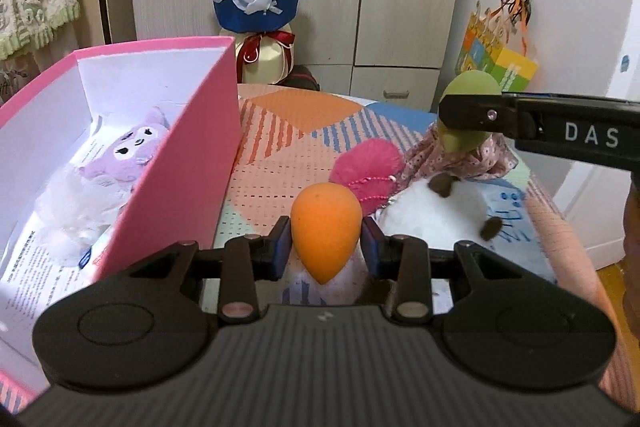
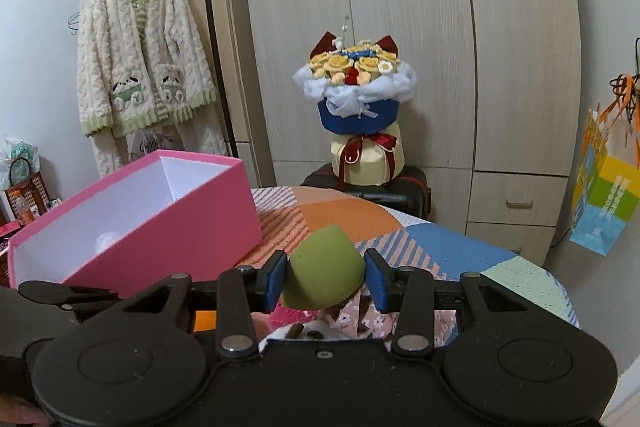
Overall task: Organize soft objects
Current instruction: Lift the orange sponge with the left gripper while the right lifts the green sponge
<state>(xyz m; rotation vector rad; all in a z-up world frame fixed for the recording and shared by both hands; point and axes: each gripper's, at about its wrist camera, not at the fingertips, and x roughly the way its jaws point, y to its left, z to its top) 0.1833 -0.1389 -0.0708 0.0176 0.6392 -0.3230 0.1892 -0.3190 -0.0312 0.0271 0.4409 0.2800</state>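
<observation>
Closest to the left wrist camera, the left hand-held gripper clamps an orange egg-shaped sponge between its blue pads, narrow end pointing down toward the camera, jaws drawn in tight on it. Below and beyond it lies a patterned bedspread in orange, blue and pale green patches. On the bedspread, just right of the sponge, rest a pink fluffy pompom and a white plush toy in a floral dress; the two touch.

To the left stands an open pink box with white inner walls. Inside it lies a purple plush toy on printed paper.

From the right edge of the left view, the right hand-held gripper reaches in above the white plush. It holds a green sponge between its blue pads, raised off the bedspread, with the sponge's wide rounded end toward the camera in the right wrist view. Its jaws stand partly closed, pressed on the sponge.

Behind the bed, a bouquet of yellow knitted flowers in blue wrapping sits on a dark suitcase before a pale wardrobe. A cream cardigan hangs at the left, and a colourful paper bag hangs at the right.
</observation>
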